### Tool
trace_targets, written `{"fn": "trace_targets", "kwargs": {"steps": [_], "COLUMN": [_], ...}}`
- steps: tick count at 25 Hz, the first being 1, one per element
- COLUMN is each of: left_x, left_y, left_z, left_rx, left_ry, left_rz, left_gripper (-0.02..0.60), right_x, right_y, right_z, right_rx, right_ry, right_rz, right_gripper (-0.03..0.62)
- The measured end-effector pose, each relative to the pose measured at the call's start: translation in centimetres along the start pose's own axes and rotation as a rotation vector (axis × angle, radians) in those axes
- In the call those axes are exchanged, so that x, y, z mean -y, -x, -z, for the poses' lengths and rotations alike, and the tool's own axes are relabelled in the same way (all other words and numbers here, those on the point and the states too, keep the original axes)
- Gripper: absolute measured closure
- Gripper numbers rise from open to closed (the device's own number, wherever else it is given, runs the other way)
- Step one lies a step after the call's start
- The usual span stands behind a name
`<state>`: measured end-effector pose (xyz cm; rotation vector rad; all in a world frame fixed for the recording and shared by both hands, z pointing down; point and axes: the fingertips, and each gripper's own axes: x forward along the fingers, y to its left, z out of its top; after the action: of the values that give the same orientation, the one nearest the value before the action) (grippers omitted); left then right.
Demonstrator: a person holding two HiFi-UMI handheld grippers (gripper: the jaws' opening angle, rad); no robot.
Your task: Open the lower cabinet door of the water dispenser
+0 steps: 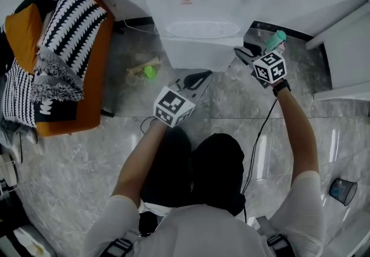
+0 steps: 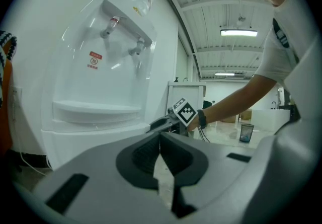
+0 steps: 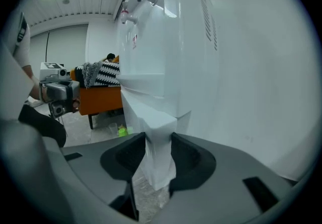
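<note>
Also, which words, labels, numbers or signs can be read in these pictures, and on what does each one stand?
No words can be read.
Red label on the water dispenser: a round sign shows, print too small.
Marker cubes: square patterns only, no letters.

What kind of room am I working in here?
Probably an office lounge or break area: a white water dispenser stands near an orange sofa draped with black-and-white throws, and the polished grey stone floor and ceiling strip lights suggest a commercial building.
</note>
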<state>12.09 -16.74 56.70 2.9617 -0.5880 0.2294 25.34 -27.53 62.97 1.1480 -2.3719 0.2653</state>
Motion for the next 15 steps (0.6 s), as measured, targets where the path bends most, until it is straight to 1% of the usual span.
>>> {"fn": "trace_targets", "kwargs": {"steps": [7, 15], "left_x": [0.7, 0.4], "left_y": [0.2, 0.9], "left_z": [0.1, -0.1], "left_rx": [0.004, 0.004], "left_ry": [-0.003, -0.004], "left_rz": [0.011, 0.002], "left_gripper": [0.568, 0.568], "right_x": [-1.6, -2.8], "right_y": [1.3, 2.0], "right_z": [0.8, 1.2], "right_rx": [0.002, -0.009], "right_ry": [0.007, 0.008], "right_rz": [-0.026, -0.034], "right_gripper": [0.436, 0.442]}}
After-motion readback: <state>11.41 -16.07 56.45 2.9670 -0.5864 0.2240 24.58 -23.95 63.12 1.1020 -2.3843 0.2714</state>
